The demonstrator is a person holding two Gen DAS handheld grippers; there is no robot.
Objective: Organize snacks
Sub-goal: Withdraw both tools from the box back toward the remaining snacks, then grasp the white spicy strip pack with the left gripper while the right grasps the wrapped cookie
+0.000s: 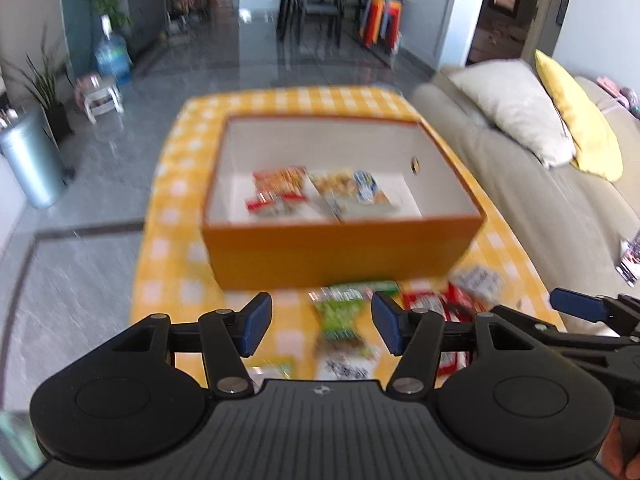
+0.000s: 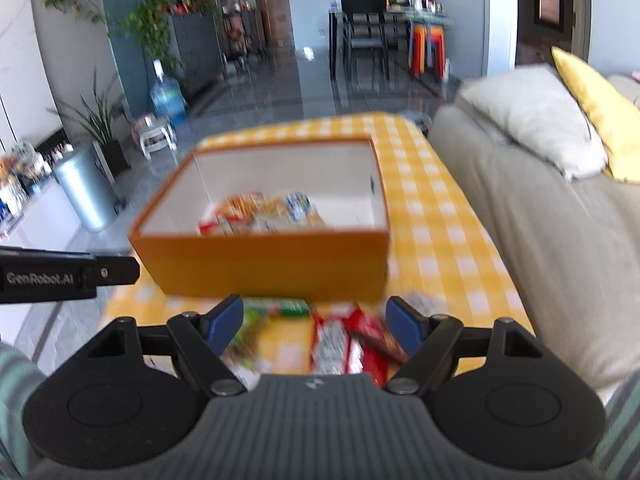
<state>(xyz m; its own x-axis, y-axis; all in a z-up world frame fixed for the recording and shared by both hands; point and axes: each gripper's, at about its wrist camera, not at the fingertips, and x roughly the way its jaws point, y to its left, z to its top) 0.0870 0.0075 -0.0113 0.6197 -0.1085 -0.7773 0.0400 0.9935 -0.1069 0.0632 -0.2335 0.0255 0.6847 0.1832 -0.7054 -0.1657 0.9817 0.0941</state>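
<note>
So both views are pretty motion-blurred, but the layout is clear enough. An orange box with a white inside sits on the yellow checked tablecloth, and a few snack packets already lie on its floor, bunched toward the near-left part. The rest of the snacks are loose on the cloth just in front of the box: a green packet and some red packets beside it, plus a pale one further right that I can't really make out.

The left gripper hangs over the green packet with its blue pads spread apart, nothing pinched between them. The right gripper is the same story, jaws wide and empty, sitting above the red packets. From the left view, the right gripper's blue finger pokes in at the right edge. A beige sofa with a white cushion runs along the right side of the table
</note>
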